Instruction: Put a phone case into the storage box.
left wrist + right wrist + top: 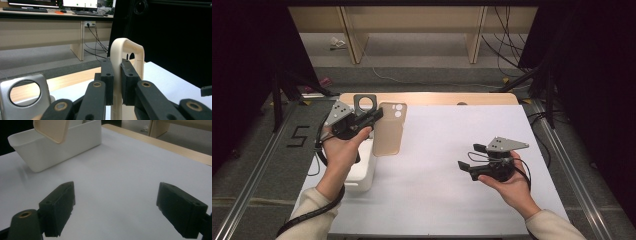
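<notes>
**Phone case pinched by one edge above the bin**

Over the counter (452, 165) and white bin (362, 172), the beige phone case (388, 129) hung in the left gripper (374, 116), clamped on its rim; it could pivot or slip. The right gripper (469, 159) gaped empty. The left gripper view revealed pads (108, 75) squeezing the thin wall.

**Readable markings: one item**

Item 1: the numeral "5" (299, 136), in black on the grey floor left of the table, between a metal rail and the table's edge, seen from above. The monitor screens in the left gripper view are too small to read.
</notes>
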Tool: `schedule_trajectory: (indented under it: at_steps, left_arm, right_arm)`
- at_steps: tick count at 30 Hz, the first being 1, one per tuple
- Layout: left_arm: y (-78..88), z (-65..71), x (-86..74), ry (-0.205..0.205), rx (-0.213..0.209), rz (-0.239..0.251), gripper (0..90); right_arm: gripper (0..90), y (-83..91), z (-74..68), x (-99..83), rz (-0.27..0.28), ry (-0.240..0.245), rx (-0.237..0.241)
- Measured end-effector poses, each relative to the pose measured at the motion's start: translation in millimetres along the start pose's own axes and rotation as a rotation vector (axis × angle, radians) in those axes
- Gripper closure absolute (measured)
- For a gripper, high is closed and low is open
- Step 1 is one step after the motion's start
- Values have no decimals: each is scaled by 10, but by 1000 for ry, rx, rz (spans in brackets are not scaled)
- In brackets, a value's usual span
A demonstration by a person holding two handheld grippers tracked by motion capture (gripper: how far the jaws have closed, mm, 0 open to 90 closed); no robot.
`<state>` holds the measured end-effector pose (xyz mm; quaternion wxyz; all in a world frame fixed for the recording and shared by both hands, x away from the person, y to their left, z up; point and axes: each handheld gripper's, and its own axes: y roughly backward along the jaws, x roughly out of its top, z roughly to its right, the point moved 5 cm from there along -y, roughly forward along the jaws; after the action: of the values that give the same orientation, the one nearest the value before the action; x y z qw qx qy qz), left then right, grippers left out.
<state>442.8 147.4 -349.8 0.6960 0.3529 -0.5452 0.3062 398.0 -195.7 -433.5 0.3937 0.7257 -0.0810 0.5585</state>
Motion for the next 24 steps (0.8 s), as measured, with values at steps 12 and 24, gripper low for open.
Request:
schedule_trajectory:
  at_steps: [12,24]
  left_arm:
    - [22,-135,90,0,23,10,822]
    - [16,-280,124,14,40,11,822]
  right_arm:
    - [162,30,20,-8,9,-12,-5]
    - [162,35,28,-13,13,-20,-8]
